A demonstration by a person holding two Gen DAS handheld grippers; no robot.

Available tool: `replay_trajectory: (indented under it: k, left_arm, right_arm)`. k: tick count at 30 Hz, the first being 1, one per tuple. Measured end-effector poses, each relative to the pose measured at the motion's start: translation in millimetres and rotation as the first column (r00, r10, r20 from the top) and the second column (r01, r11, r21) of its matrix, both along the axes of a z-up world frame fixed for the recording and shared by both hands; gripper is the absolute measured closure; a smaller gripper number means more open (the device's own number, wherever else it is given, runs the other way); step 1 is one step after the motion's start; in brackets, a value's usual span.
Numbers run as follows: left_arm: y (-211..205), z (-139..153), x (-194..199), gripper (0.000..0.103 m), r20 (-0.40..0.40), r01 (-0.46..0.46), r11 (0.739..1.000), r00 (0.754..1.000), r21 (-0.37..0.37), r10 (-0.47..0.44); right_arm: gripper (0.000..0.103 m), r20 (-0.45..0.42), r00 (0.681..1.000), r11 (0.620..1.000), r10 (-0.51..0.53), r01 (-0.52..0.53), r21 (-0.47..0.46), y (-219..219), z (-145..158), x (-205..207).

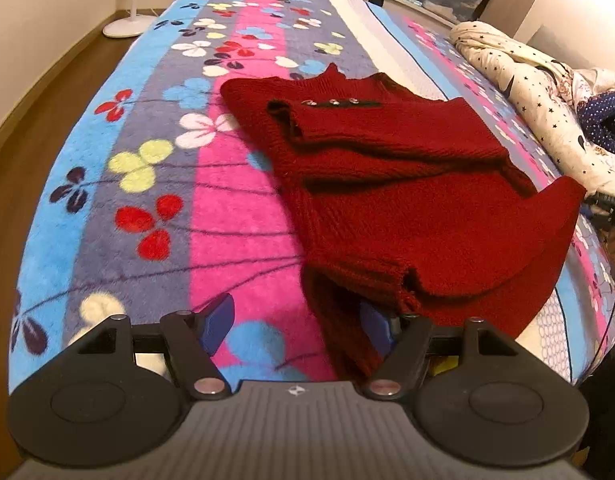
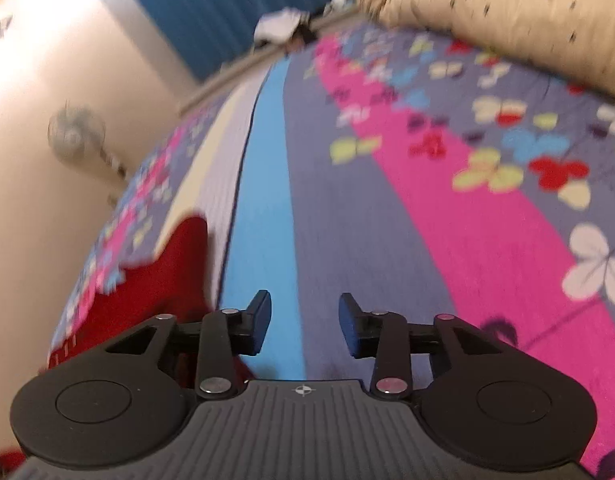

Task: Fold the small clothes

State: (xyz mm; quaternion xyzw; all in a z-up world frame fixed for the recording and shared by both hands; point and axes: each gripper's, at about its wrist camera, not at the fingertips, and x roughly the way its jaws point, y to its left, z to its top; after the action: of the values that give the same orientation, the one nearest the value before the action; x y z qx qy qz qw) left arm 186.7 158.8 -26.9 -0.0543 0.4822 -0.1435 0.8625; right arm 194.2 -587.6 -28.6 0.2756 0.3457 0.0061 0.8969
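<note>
Blue-padded left gripper [image 1: 299, 326] open, sweater hem draped over one finger; right gripper [image 2: 304, 326] open, empty, blurred. Red knit sweater [image 1: 407, 184] lies half-folded mid-bed [image 1: 227, 216], probably nearer its right edge. Pinch hem squarely, fold toward collar.

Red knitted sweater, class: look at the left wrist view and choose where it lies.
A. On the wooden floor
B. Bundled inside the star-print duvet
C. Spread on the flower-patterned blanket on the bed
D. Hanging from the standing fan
C: the red knitted sweater lies spread on the flower-patterned blanket, with a sleeve folded across its front; the star-print duvet sits apart at the bed's right edge.
</note>
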Motion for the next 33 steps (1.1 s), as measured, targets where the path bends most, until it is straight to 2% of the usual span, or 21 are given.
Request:
replay_trajectory:
  k: [4, 6, 10, 14, 17, 19, 20, 21, 22, 23, 24, 29, 33]
  left_arm:
    - [-11, 0, 12, 0.029, 0.01, 0.013, 1.0, 1.0, -0.003, -0.013]
    - [-18, -1, 18, 0.029, 0.011, 0.018, 1.0, 1.0, 0.005, -0.018]
    - [-28, -3, 26, 0.029, 0.015, 0.022, 0.999, 1.0, 0.024, -0.023]
    - [-32, -6, 32, 0.029, 0.023, 0.014, 0.999, 1.0, 0.043, -0.015]
    - [-33, -5, 35, 0.03, 0.044, -0.002, 0.999, 0.999, 0.055, 0.0]
    - [-32, -4, 37, 0.039, 0.058, -0.014, 0.998, 0.998, 0.053, 0.011]
    - [-31, -3, 38, 0.054, 0.061, -0.016, 0.999, 0.998, 0.043, 0.014]
    - [-29, -3, 40, 0.072, 0.063, -0.018, 0.999, 0.998, 0.028, 0.017]
    - [-28, -2, 41, 0.079, 0.069, -0.021, 1.0, 0.997, 0.02, 0.02]
    - [-28, 0, 42, 0.089, 0.078, -0.022, 1.0, 0.997, 0.015, 0.021]
    - [-28, 1, 43, 0.089, 0.087, -0.022, 1.0, 0.996, 0.013, 0.021]
    - [-24, 11, 46, 0.091, 0.137, -0.04, 0.999, 0.99, 0.006, 0.038]
    - [-20, 37, 37, 0.091, 0.288, -0.041, 0.999, 0.956, -0.031, 0.048]
  right_arm:
    - [0.062, -0.016, 0.992, 0.993, 0.122, -0.121, 0.008, 11, -7, 3]
    - [0.058, -0.008, 0.983, 0.983, 0.182, -0.182, 0.031, 19, -8, 8]
    - [0.055, -0.03, 0.959, 0.959, 0.281, -0.282, -0.01, 48, -8, 23]
    - [0.054, -0.042, 0.949, 0.948, 0.312, -0.314, -0.045, 69, -12, 41]
    - [0.054, -0.041, 0.957, 0.953, 0.289, -0.291, -0.086, 76, -13, 52]
    - [0.055, -0.027, 0.964, 0.959, 0.266, -0.268, -0.097, 77, -11, 56]
    - [0.059, -0.014, 0.966, 0.96, 0.258, -0.258, -0.104, 78, -9, 57]
    - [0.07, 0.002, 0.968, 0.961, 0.251, -0.249, -0.117, 79, -6, 58]
    - [0.076, 0.019, 0.969, 0.962, 0.245, -0.241, -0.129, 79, -3, 59]
    - [0.086, 0.038, 0.971, 0.964, 0.236, -0.229, -0.135, 79, 0, 59]
    - [0.089, 0.051, 0.971, 0.965, 0.232, -0.223, -0.136, 79, 2, 60]
    - [0.091, 0.104, 0.97, 0.964, 0.221, -0.201, -0.175, 80, 10, 58]
    - [0.092, 0.221, 0.955, 0.971, 0.196, -0.158, -0.177, 78, 32, 48]
